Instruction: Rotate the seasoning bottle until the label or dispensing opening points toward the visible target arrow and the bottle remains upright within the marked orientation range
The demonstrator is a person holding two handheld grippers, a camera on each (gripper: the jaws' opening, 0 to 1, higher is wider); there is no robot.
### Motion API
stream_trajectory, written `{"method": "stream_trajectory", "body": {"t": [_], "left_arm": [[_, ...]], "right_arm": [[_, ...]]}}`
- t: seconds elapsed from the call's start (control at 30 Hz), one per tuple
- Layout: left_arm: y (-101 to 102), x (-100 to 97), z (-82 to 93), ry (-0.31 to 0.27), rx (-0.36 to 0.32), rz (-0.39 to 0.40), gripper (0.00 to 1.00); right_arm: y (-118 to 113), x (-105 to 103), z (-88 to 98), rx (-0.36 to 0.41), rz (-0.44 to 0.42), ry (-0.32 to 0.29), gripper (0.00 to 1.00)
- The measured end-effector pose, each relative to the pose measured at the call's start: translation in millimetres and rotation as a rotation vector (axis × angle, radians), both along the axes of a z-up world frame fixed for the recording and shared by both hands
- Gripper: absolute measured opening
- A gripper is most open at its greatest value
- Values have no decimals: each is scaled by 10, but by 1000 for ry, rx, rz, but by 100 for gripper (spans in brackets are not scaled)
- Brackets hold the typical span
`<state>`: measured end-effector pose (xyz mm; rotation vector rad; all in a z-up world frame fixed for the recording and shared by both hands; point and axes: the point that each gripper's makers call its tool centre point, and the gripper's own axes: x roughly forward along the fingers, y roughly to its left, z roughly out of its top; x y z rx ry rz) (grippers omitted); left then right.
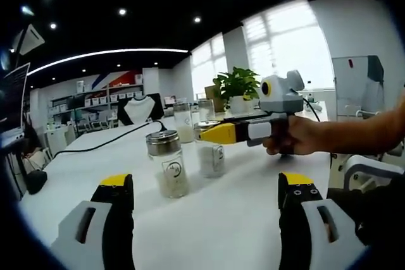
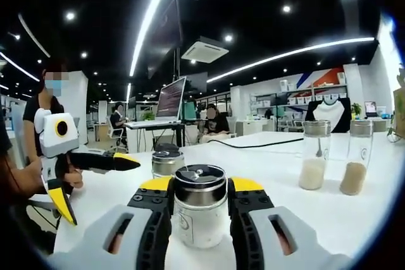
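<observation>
Right gripper view: right gripper (image 2: 200,203) clamps glass seasoning bottle (image 2: 200,212).

Bright ceiling strips, window glare, fisheye-warped edges

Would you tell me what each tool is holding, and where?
The right tool grips a seasoning bottle by its sides below the lid; the left tool holds nothing.

white table (image 1: 253,200), seasoning bottles (image 1: 168,164), black cable (image 1: 107,145)
</observation>
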<state>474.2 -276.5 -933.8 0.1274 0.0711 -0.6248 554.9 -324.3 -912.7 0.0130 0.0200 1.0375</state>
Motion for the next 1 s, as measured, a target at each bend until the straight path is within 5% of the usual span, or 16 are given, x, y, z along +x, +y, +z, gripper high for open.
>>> {"method": "stream_trajectory", "body": {"t": [0.33,0.43,0.73,1.0], "left_arm": [[-6,0,-12,3,3,-3,100],[-5,2,-12,4,3,-3,100],[39,9,10,3,-8,8,100],[72,12,19,4,-17,10,100]], "right_arm": [[6,12,-76,-27,-2,22,32],[-6,21,-66,-33,-19,16,40],[-151,137,182,23,-107,12,54],[-331,222,419,-44,-154,-83,58]]}}
